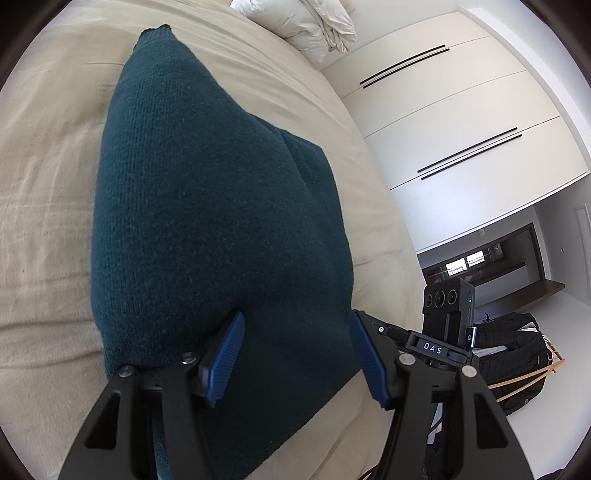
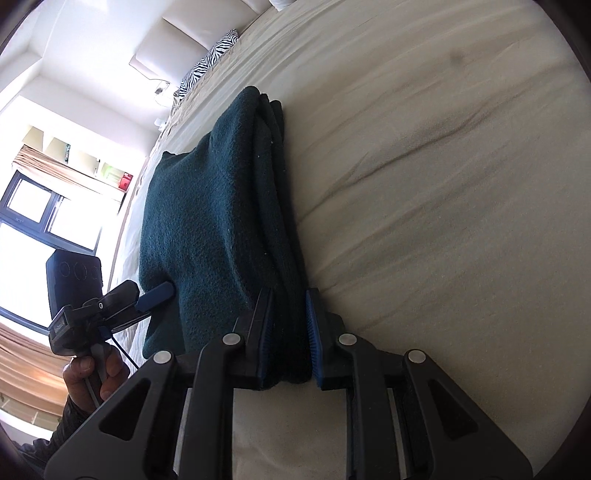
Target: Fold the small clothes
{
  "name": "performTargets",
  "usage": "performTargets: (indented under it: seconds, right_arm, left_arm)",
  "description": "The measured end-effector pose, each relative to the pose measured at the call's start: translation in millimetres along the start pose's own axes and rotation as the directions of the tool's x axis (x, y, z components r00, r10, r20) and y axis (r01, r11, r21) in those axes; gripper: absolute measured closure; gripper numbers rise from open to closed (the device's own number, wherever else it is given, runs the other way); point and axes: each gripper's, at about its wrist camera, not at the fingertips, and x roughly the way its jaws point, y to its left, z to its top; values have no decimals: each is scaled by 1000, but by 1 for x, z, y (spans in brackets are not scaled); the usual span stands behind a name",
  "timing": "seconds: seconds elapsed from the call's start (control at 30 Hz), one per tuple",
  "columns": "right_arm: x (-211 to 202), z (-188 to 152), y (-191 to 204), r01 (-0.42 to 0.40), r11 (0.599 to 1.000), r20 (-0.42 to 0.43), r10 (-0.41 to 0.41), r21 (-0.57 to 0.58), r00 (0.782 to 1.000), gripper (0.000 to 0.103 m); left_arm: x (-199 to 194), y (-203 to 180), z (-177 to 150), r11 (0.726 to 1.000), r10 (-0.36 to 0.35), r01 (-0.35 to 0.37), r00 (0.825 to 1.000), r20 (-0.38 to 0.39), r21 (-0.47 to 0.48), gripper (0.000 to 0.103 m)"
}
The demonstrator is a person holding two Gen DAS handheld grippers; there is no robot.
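Note:
A dark teal knitted garment (image 1: 207,206) lies folded on the beige bed sheet (image 1: 44,192). My left gripper (image 1: 295,354) is open, its blue pads (image 1: 225,354) spread over the garment's near edge. In the right wrist view the garment (image 2: 207,221) shows as a stack of several layers. My right gripper (image 2: 288,332) is shut on the folded edge of the stack. The left gripper (image 2: 155,295) also shows there, touching the garment's top from the left side.
White pillows (image 1: 310,26) lie at the head of the bed. White wardrobe doors (image 1: 461,122) stand to the right. A black bag (image 1: 517,350) lies on the floor. A zebra-print cushion (image 2: 210,59) lies far up the bed. A window (image 2: 40,206) is at left.

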Motion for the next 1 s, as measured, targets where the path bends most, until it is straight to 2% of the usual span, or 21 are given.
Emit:
performTargets:
  seconds: [0.2, 0.37, 0.43, 0.53, 0.6, 0.63, 0.67, 0.7, 0.8, 0.87, 0.97, 1.0]
  right_arm:
    - [-3, -3, 16, 67, 997, 2, -67, -48, 998, 84]
    - [-28, 4, 33, 121, 989, 42, -118, -86, 992, 84]
    - [-41, 15, 40, 109, 989, 74, -101, -104, 992, 84]
    - [-51, 42, 52, 10, 994, 105, 2, -113, 994, 84]
    - [-44, 64, 61, -96, 988, 87, 106, -119, 991, 84]
    - [-37, 75, 66, -133, 982, 76, 144, -130, 987, 84]
    - [-28, 85, 71, -157, 978, 59, 166, -136, 984, 84]
    - [-18, 95, 74, -183, 974, 32, 189, -133, 981, 84]
    - [16, 121, 75, -244, 966, -18, 243, -91, 970, 84]
    - [41, 136, 71, -275, 961, -50, 273, -39, 961, 84]
    - [73, 151, 59, -269, 963, -97, 271, 32, 958, 84]
    - [85, 154, 53, -238, 970, -123, 243, 52, 962, 84]
  left_arm:
    - [-17, -4, 17, 1000, -16, 15, 999, 48, 7, 40]
    - [-26, -8, 53, 999, 23, -27, 995, 100, 42, 40]
    - [-23, -7, 69, 998, 23, -28, 994, 108, 50, 40]
    - [-11, 3, 95, 999, 31, -33, 995, 90, 27, 42]
    - [2, 16, 109, 999, 41, -40, 998, 49, -12, 47]
    - [7, 24, 113, 998, 50, -49, 998, 35, -36, 56]
    - [10, 29, 116, 997, 48, -46, 998, 28, -58, 64]
    - [11, 33, 117, 997, 41, -39, 999, 25, -74, 66]
    - [14, 38, 114, 997, 67, -66, 998, 21, -51, 78]
    - [18, 44, 112, 992, 111, -110, 994, 22, -59, 98]
    - [21, 59, 111, 992, 62, -59, 998, 18, -109, 97]
    - [21, 57, 111, 993, 71, -69, 997, 15, -98, 97]
